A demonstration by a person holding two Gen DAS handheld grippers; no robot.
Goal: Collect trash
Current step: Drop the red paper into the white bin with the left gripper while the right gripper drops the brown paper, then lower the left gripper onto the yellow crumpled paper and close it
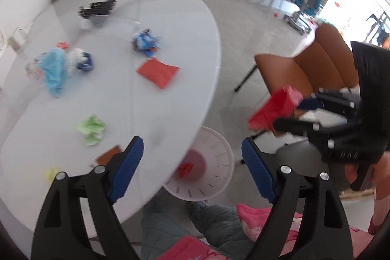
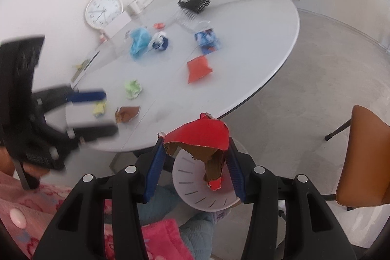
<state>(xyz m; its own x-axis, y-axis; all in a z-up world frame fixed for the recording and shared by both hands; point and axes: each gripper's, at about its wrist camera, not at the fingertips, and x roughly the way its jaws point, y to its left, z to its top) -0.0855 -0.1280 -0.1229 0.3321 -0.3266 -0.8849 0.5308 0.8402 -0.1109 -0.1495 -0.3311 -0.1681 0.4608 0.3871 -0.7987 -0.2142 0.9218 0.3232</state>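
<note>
My right gripper [image 2: 195, 167] is shut on a torn red cardboard piece [image 2: 202, 135] and holds it above the white bin [image 2: 187, 189] on the floor. It also shows in the left wrist view [image 1: 290, 113] with the red piece [image 1: 273, 109]. My left gripper [image 1: 192, 167] is open and empty over the table edge, above the bin [image 1: 219, 152], which holds a red scrap [image 1: 185, 168]. On the white table [image 1: 121, 94] lie a green paper ball [image 1: 91, 129], a red packet [image 1: 158, 71], a blue wrapper [image 1: 146, 40], a light blue bag [image 1: 54, 70] and a brown scrap [image 2: 126, 113].
A brown chair [image 1: 304, 65] stands right of the table. A black object [image 1: 97, 9] lies at the table's far side. A wall clock [image 2: 103, 10] leans at the far left. My knees in pink and grey clothes [image 1: 207, 223] are below the bin.
</note>
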